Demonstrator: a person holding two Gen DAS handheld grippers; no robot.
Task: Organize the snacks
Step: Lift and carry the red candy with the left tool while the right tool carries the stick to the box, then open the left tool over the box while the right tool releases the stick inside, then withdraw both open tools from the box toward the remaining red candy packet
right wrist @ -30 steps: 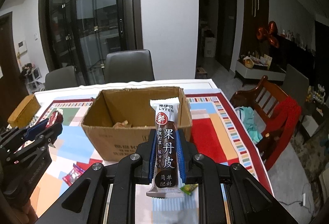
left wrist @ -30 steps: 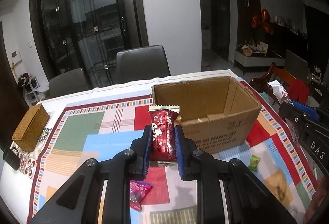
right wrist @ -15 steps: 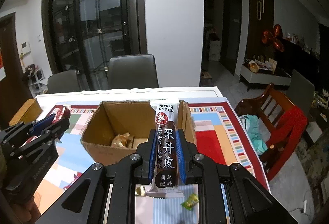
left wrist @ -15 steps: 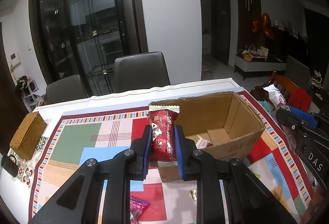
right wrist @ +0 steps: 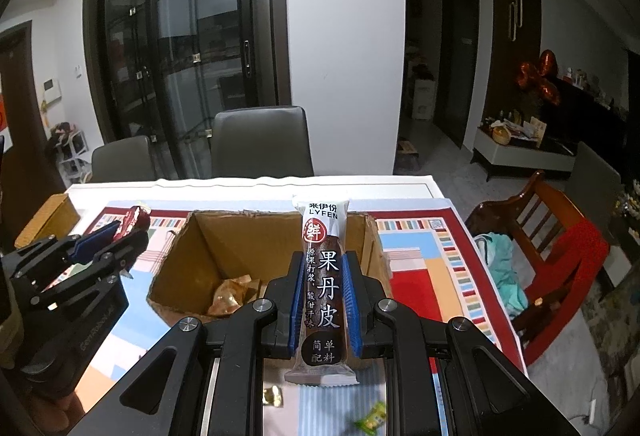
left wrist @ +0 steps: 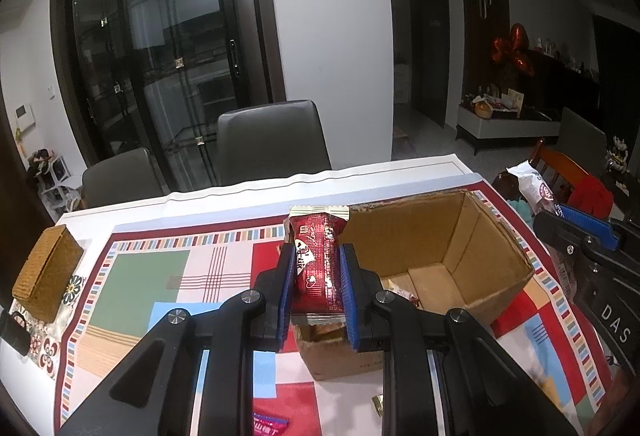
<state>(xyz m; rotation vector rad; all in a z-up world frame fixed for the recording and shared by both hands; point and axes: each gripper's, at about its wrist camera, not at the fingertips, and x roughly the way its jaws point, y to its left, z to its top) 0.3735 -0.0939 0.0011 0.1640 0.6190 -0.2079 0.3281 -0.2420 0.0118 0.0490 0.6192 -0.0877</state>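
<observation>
Both hands are loaded and hanging at the cardboard box [left wrist: 452,256], and that pairing looks deliberate: two snacks to drop in one trip. The left gripper [left wrist: 316,276] is clamped on a red snack packet [left wrist: 318,260], pads pressed to its long edges so it stands upright, sitting over the box's near left corner. The right gripper [right wrist: 322,296] is squeezed tight on a long dark fruit-leather bar [right wrist: 323,288], gripped at mid-length so it stays rigid and upright, poised over the near wall of the box. Each wrist view fills a gap in the other: the right view looks straight down into the box and catches a gold-wrapped snack [right wrist: 234,294] on its floor, plus a green candy [right wrist: 372,416] and a gold one [right wrist: 273,395] loose on the tablecloth [right wrist: 412,288] in front. The left view instead picks out a woven box [left wrist: 48,276] at the far left table edge and a red packet [left wrist: 270,426] lying below the gripper, waiting its turn.
</observation>
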